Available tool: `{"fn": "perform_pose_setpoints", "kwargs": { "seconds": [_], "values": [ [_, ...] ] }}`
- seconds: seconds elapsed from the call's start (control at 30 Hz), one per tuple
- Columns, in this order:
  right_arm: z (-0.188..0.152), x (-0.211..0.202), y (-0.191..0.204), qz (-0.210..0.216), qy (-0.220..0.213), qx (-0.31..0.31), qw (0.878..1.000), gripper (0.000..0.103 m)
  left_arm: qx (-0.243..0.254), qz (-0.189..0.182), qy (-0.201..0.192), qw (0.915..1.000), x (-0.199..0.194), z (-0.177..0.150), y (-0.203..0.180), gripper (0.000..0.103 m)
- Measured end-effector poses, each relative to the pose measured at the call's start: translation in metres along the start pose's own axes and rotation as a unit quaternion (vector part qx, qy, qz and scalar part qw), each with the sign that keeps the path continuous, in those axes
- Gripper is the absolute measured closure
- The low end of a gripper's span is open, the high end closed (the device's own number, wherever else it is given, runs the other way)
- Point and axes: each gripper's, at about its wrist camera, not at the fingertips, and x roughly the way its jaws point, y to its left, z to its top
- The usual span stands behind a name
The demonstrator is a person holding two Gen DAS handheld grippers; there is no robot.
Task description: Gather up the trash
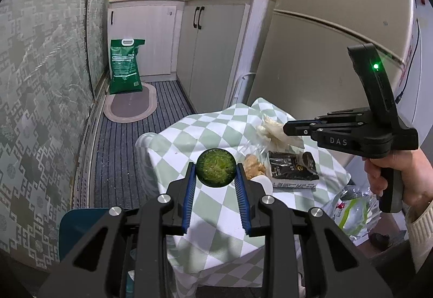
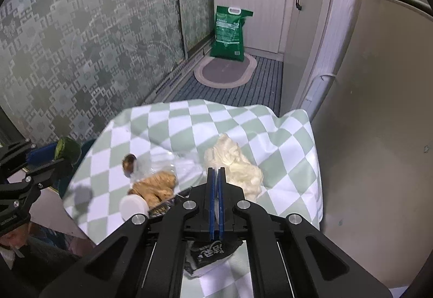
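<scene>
My left gripper (image 1: 216, 172) is shut on a round green fruit half (image 1: 216, 167), cut face toward the camera, held above the left part of the checkered tablecloth (image 1: 205, 206). It also shows at the left edge of the right wrist view (image 2: 66, 151). My right gripper (image 2: 216, 176) is shut and empty, hovering over the table; in the left wrist view (image 1: 288, 128) it sits above a crumpled white tissue (image 1: 273, 133). On the cloth lie the tissue (image 2: 238, 165), a piece of ginger (image 2: 155, 185), a black carton (image 1: 293, 168), clear plastic wrap (image 2: 162, 162) and a white lid (image 2: 134, 206).
A grey fridge (image 1: 338, 14) stands right behind the table. White cabinets (image 1: 211, 49), a green rice bag (image 1: 125, 66) and an oval mat (image 1: 130, 106) lie beyond. A patterned glass wall (image 1: 40, 98) runs along the left. A plastic bag (image 1: 354, 211) sits right of the table.
</scene>
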Motion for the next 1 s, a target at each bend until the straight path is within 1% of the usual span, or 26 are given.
{"fn": "perform_pose_setpoints", "kwargs": {
  "seconds": [0.23,0.43,0.63,0.8,0.9,1.0],
  "values": [
    [0.016,-0.023,0.005,0.012,-0.036,0.014,0.999,0.101,-0.023,0.006,-0.016,0.9996,-0.017,0.004,0.015,0.072],
    [0.029,-0.043,0.015,0.014,-0.081,0.02,0.996,0.101,-0.042,0.016,-0.023,0.9987,-0.029,0.002,0.034,0.072],
    [0.038,-0.052,0.036,0.036,-0.1,0.013,0.994,0.101,-0.06,0.025,-0.026,0.9976,-0.039,-0.002,0.052,0.072],
    [0.046,-0.054,0.057,0.038,-0.106,-0.01,0.994,0.101,-0.068,0.032,-0.024,0.9969,-0.045,-0.006,0.064,0.072],
    [0.048,-0.057,0.056,0.027,-0.105,-0.005,0.994,0.101,-0.073,0.033,-0.024,0.9965,-0.047,-0.007,0.069,0.072],
    [0.044,-0.043,0.043,-0.009,-0.068,-0.002,0.998,0.101,-0.069,0.035,-0.022,0.9968,-0.046,-0.008,0.069,0.072]
  ]
}}
